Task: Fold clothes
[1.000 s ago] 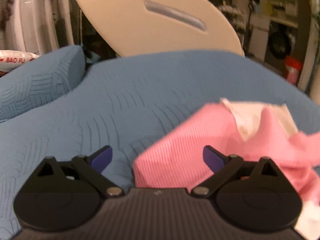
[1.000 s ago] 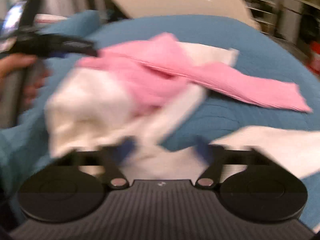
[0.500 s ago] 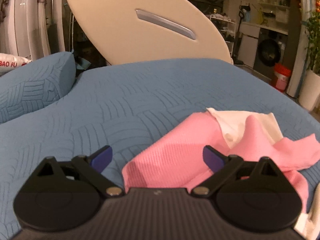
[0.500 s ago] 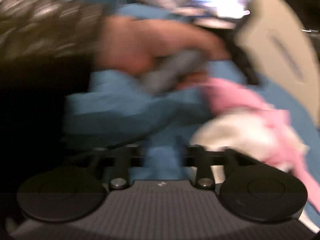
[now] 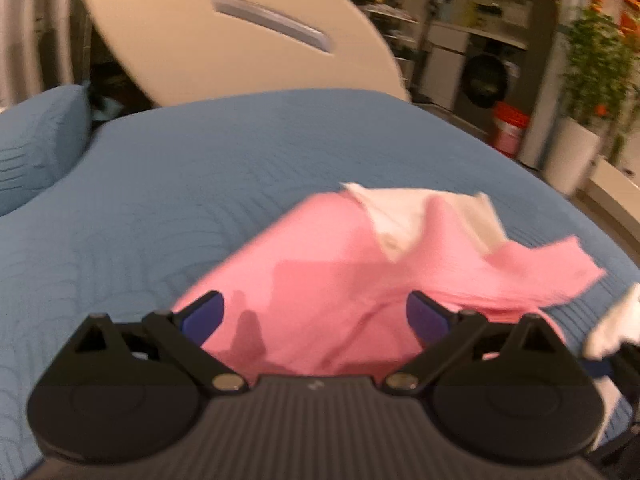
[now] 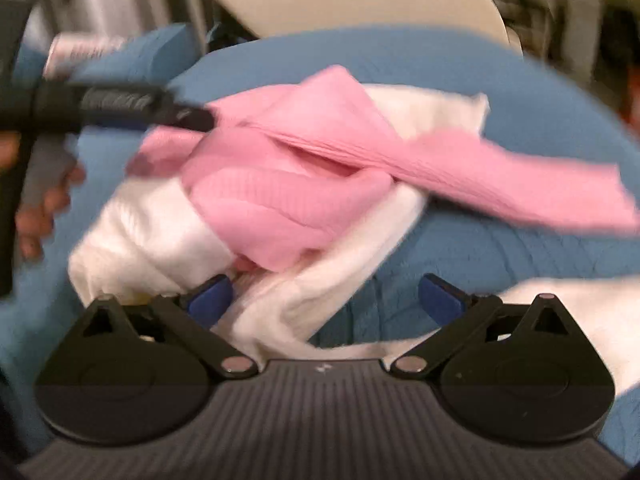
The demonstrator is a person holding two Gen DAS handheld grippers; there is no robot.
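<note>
A crumpled pink and white ribbed garment (image 5: pixel 332 264) lies on the blue quilted bed (image 5: pixel 200 184). My left gripper (image 5: pixel 314 316) is open, its blue pads either side of the pink cloth's near edge. In the right wrist view the garment (image 6: pixel 288 200) is a heap of pink over white, and the left gripper's black fingers (image 6: pixel 188 118) touch its far left edge. My right gripper (image 6: pixel 325 300) is at the heap's near side. Its jaws are closing but still stand apart, with a white fold (image 6: pixel 280 304) between them, against the left pad.
A blue pillow (image 5: pixel 36 148) sits at the far left of the bed. A beige oval board (image 5: pixel 240 40) stands behind it. A washing machine (image 5: pixel 484 76), an orange bucket (image 5: pixel 510 128) and a potted plant (image 5: pixel 592 80) are beyond the bed's right side. A hand (image 6: pixel 40 200) holds the left gripper.
The right gripper swung left toward the hand, then came back to the heap with its jaws wider apart. The left view dipped, so the pink cloth now lies between its pads.
</note>
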